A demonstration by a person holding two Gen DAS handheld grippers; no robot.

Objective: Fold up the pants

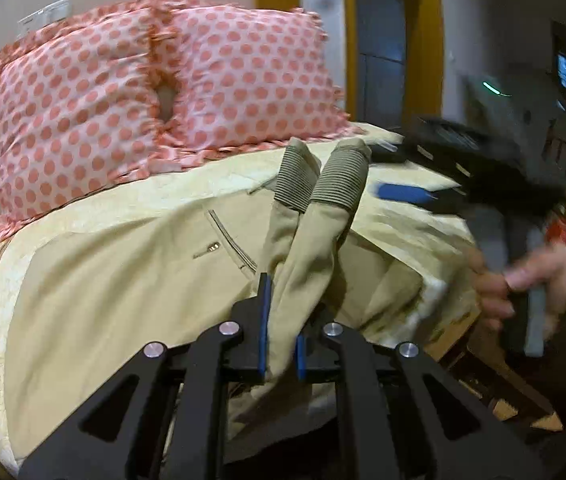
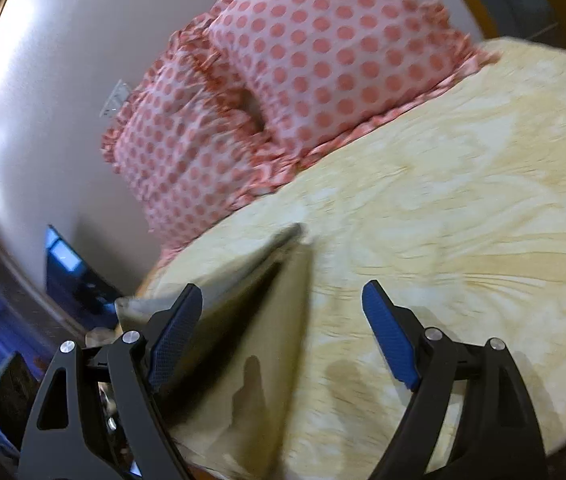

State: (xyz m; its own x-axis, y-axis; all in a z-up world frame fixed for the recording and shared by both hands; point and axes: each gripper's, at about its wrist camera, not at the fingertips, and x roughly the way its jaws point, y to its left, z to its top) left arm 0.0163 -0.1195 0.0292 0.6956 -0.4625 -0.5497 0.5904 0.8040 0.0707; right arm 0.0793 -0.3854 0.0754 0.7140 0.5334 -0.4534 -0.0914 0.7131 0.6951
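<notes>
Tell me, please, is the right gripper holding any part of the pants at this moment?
No, the right gripper stands wide open above the bedspread, nothing between its blue pads, while the left gripper pinches the pants.

Pants lie on bed; both leg cuffs on top, side by side. Two pillows behind, at bed head. Left claw clamps legs; right claw spread, near pants' edge.

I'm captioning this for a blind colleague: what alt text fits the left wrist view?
The left gripper clamps both legs of tan pants on a cream bedspread; two polka-dot pillows lie behind, the right gripper blurred alongside.
</notes>
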